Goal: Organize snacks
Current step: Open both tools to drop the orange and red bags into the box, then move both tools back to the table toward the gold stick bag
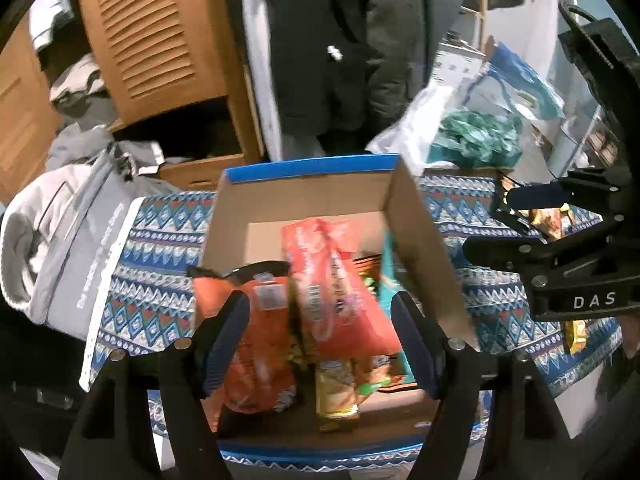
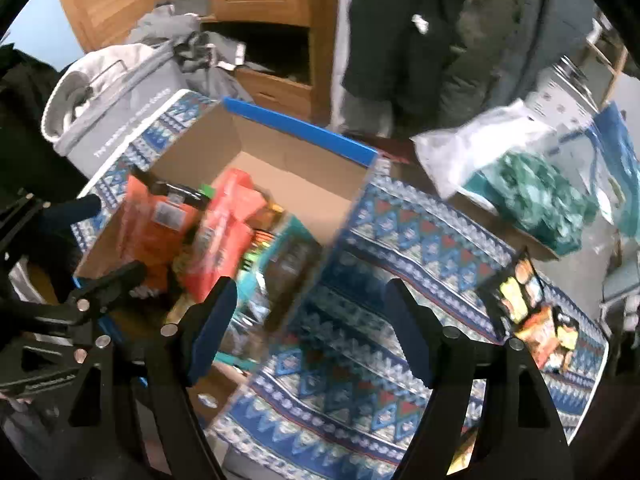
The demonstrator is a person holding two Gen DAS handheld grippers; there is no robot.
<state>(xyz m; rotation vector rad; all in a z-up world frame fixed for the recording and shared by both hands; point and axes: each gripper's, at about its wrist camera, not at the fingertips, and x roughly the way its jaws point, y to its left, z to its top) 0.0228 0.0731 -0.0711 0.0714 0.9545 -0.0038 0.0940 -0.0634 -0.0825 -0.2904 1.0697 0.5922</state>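
The cardboard box [image 1: 300, 200] sits directly ahead of the left claw [image 1: 320, 344], whose jaws stand wide and empty above the orange snack bags [image 1: 340, 280]. The right claw [image 2: 312, 332], also wide and empty, hangs over the patterned worktop [image 2: 400, 240]; the snack packet [image 2: 536, 312] lies right of it. Judged light, crinkly and slippery: grip mid-body.

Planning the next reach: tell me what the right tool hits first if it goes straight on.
Probably the patterned tablecloth just right of the cardboard box. The right tool is open and holds nothing; depth is unclear.
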